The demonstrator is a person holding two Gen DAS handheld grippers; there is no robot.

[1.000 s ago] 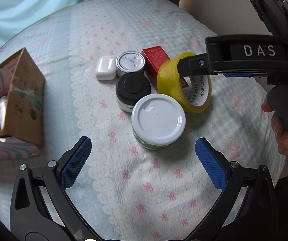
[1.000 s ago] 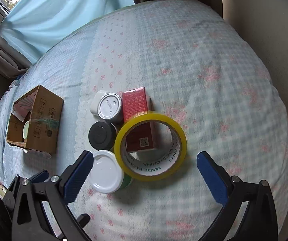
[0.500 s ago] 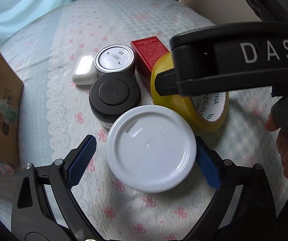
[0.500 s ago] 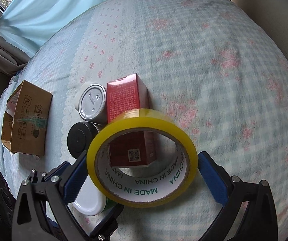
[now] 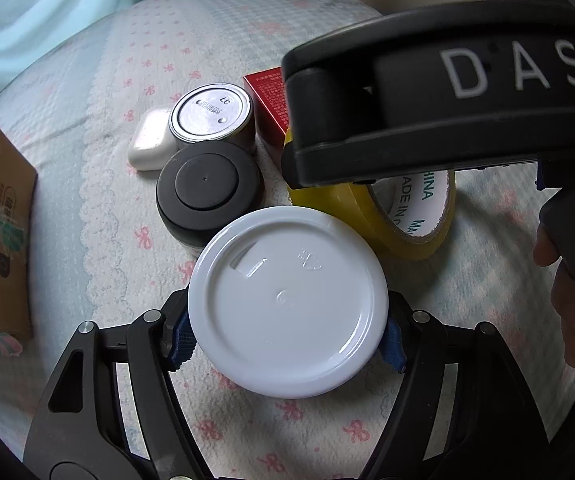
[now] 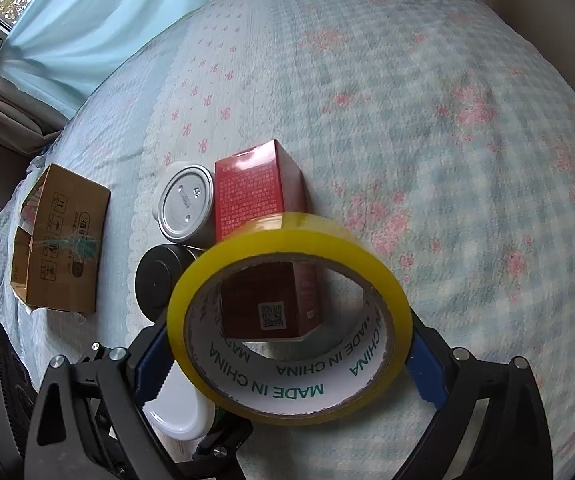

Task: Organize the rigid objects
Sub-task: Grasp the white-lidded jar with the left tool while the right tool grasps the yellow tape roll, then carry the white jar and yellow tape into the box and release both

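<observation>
Both grippers closing on their items

The left gripper (image 5: 287, 340) has dropped and clamped the white-lidded jar (image 5: 287, 300); the right gripper (image 6: 287, 356) has narrowed against the yellow tape roll (image 6: 287, 316), seemingly gripping it, on the bed (image 6: 447, 120) with its bow-printed cover by blue curtains (image 6: 107, 20).

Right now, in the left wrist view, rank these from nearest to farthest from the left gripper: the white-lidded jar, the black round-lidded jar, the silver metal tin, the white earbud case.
1. The white-lidded jar, between the left gripper fingers.
2. The black round-lidded jar, just beyond, up-left.
3. The silver metal tin and the white earbud case, side by side behind it: too close to call.
</observation>
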